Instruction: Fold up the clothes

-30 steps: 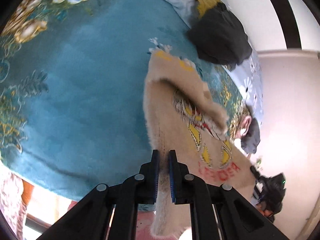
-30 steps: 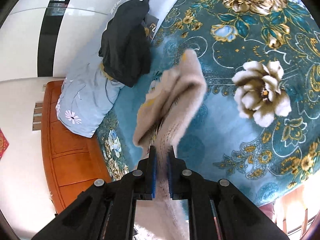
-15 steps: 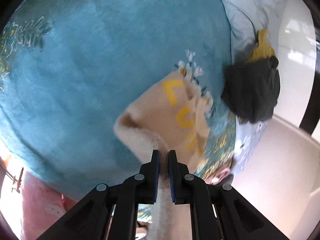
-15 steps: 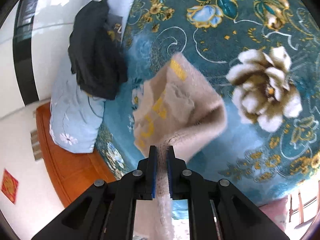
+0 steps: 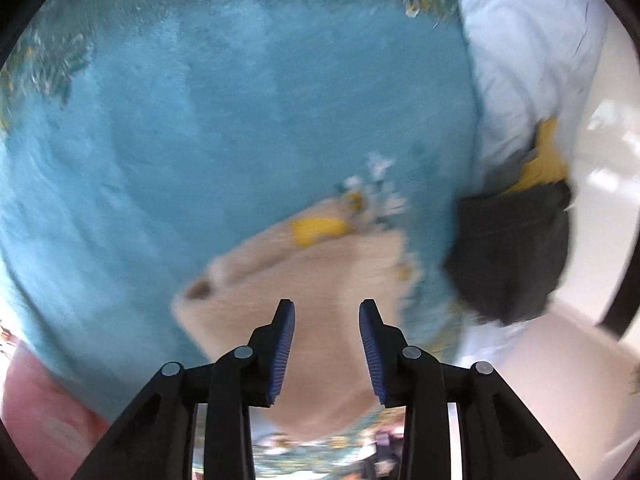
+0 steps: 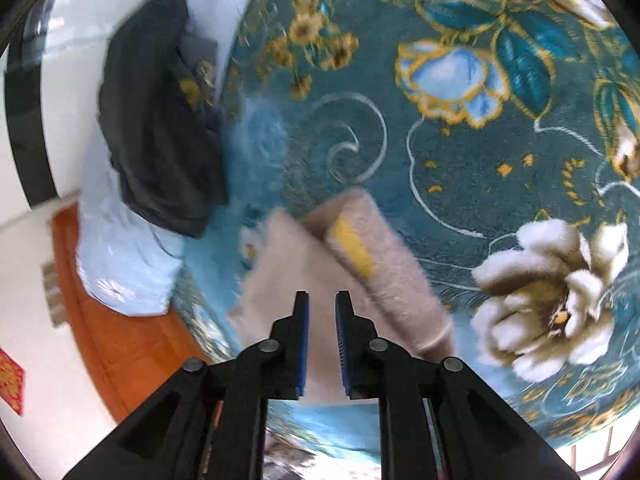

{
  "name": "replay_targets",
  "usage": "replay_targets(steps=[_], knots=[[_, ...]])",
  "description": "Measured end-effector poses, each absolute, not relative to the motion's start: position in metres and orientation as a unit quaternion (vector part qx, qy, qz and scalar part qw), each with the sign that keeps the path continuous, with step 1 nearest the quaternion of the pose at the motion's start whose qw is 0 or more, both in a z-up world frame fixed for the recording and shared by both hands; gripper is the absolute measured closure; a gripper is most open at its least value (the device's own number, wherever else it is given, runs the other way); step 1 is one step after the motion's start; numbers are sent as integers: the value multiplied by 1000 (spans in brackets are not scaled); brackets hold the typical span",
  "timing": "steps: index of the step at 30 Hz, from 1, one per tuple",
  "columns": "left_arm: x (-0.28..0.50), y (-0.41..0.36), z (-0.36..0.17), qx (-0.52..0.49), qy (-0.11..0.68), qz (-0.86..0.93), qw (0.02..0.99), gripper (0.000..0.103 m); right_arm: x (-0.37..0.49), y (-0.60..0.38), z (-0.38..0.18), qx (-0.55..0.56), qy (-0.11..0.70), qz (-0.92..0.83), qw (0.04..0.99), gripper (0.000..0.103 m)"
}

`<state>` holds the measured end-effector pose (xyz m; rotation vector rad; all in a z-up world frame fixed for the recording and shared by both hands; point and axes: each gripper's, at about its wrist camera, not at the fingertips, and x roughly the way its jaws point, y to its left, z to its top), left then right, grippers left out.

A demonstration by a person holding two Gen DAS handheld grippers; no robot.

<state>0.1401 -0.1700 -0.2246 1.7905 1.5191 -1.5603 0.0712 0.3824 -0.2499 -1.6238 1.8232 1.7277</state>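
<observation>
A fuzzy beige sweater (image 5: 308, 280) with yellow lettering lies folded on the teal floral blanket (image 5: 200, 140). In the right wrist view the same beige sweater (image 6: 304, 264) shows a folded edge with a yellow mark. My left gripper (image 5: 327, 312) hovers just over the sweater, its jaws opening, the cloth below them and not pinched. My right gripper (image 6: 321, 304) is likewise over the sweater with its jaws opening and a narrow gap showing free of cloth.
A dark garment (image 5: 512, 248) with something yellow beneath lies on a pale blue pillow (image 5: 520, 60) beside the sweater. The same dark garment (image 6: 160, 128) shows in the right wrist view, near an orange wooden bed frame (image 6: 120, 320). Teal floral blanket (image 6: 480, 140) spreads to the right.
Both grippers came down with the hanging sweater, laid it folded on the blanket, and their jaws parted, letting the cloth go.
</observation>
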Motion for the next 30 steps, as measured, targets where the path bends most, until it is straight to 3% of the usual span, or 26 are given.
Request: replay_targets(steps=[3,6,8,10,11,17,18,22,27,28,29,30], knots=[[136,-162,-230,670,457,-562,162,62,53,367,-260,-571,571,587,61,64],[128,-155,-230,701,383,-583,149,53,32,353,-264,-601,512,610,71,61],[121,-152,-231,714,344,-594,136,52,24,346,-264,-613,485,620,72,61],[113,-153,-234,720,328,-598,127,51,17,339,-262,-616,471,628,67,67],[110,-154,-236,720,329,-598,125,51,15,335,-258,-617,463,633,64,83],[93,-153,-251,714,349,-600,91,48,26,339,-229,-592,444,667,86,93],[90,-150,-253,716,344,-601,85,45,31,349,-228,-581,451,668,110,103],[83,-144,-267,730,332,-592,73,43,49,379,-241,-576,482,642,155,103],[79,-144,-281,733,333,-590,60,43,42,362,-241,-575,488,646,118,101],[78,-144,-284,734,334,-588,60,43,38,356,-241,-581,481,647,112,99],[76,-144,-285,733,336,-588,59,44,34,350,-243,-587,475,646,108,77],[74,-144,-286,732,339,-589,56,45,30,345,-246,-596,467,644,111,39]])
